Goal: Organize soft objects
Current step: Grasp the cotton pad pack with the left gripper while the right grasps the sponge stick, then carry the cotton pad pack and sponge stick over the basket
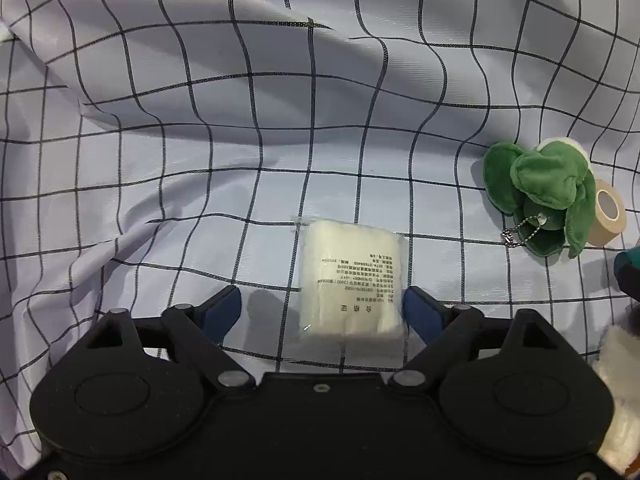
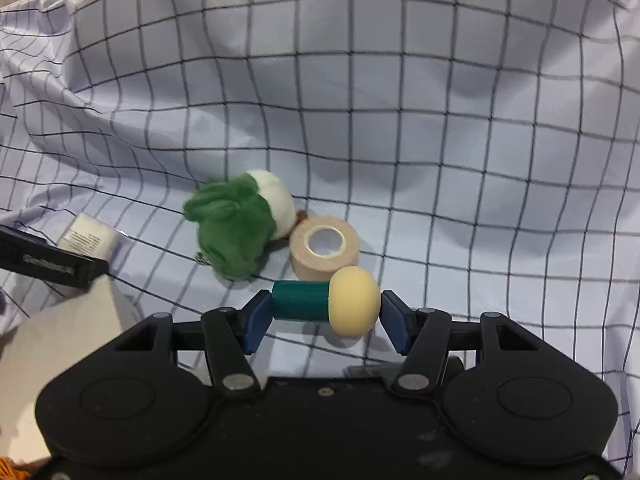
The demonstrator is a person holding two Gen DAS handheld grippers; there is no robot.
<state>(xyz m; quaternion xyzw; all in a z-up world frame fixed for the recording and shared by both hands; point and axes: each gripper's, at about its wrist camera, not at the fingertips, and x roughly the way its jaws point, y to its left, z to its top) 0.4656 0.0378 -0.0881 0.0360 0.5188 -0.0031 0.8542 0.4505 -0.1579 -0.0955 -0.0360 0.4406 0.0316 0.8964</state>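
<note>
In the left wrist view, the left gripper [image 1: 322, 310] is seen with its blue fingers [image 1: 224, 312] spread wide apart, nothing clamped. A single white packet [image 1: 352, 280] in clear wrap lies flat on the checked cloth [image 1: 200, 120] between them, well off centre toward the right-hand finger, which it touches or nearly touches; a broad gap is left on the other side. Its long axis runs away from the camera, along the fingers, so the shorter width would be spanned if the jaws were closed. Farther off to the right, one green plush toy [image 1: 540, 200] with a bead chain and one roll of beige tape [image 1: 608, 212] are seen just beside each other. A pale fluffy thing [image 1: 618, 392] is cut off at the right edge and cannot be identified.

In the right wrist view, the right gripper [image 2: 322, 314] is shown with its jaws apart but close about one toy mushroom [image 2: 326, 304], teal stem and cream cap. The mushroom lies crosswise, its long axis running from finger to finger; the stem end touches the left-hand finger, while a thin gap is judged to remain at the cap, so no firm clamp can be claimed. The tape roll [image 2: 324, 248] lies just behind, the plush toy [image 2: 240, 224] beside it, and the packet [image 2: 90, 240] well to the left, nearer the left gripper.
</note>
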